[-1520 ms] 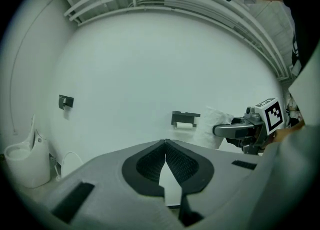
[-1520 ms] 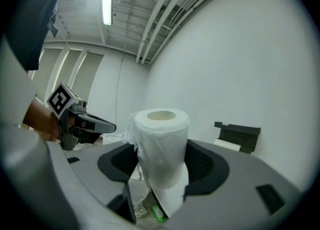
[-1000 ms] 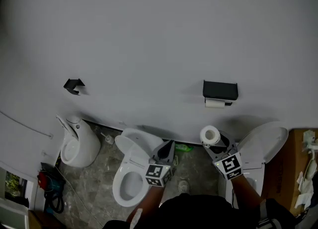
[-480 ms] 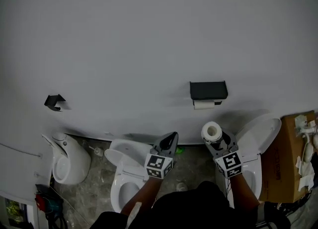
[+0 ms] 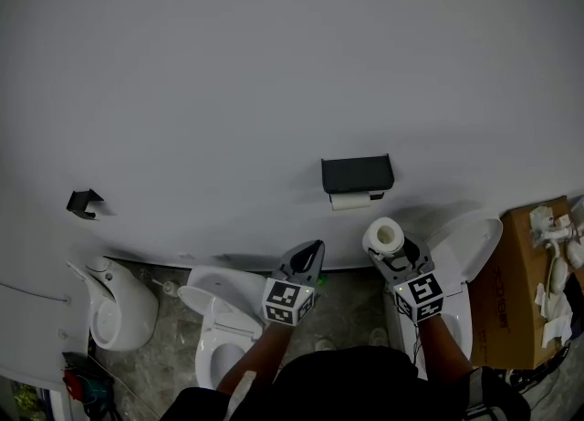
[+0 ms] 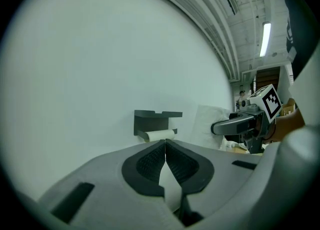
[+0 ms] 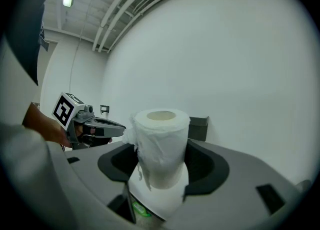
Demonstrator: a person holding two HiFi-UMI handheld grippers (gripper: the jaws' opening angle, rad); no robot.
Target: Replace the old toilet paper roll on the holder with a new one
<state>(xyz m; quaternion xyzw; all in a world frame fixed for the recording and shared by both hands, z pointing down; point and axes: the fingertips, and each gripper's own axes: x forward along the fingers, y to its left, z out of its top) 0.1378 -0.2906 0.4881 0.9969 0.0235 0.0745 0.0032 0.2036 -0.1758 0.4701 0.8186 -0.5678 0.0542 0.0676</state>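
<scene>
New toilet paper roll (image 5: 384, 236) sits upright in my right gripper (image 5: 391, 250) below the holder (image 5: 357, 173) in the head view; left gripper view: my left gripper (image 6: 165, 146) is pinched shut, empty, facing the old roll (image 6: 159, 134), so I'd open it early; right gripper view: wide jaws clamp low, so I'd keep level.

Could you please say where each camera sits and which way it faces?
Head view: person's head, looking down at the black wall-mounted paper holder; left gripper, right gripper, forearms show.
Left gripper view: rides that gripper, facing the holder past shut jaws.
Right gripper view: rides that gripper, along jaws clamping a white toilet paper roll.
Shared: all show the holder; gripper views show each other's gripper.
</scene>
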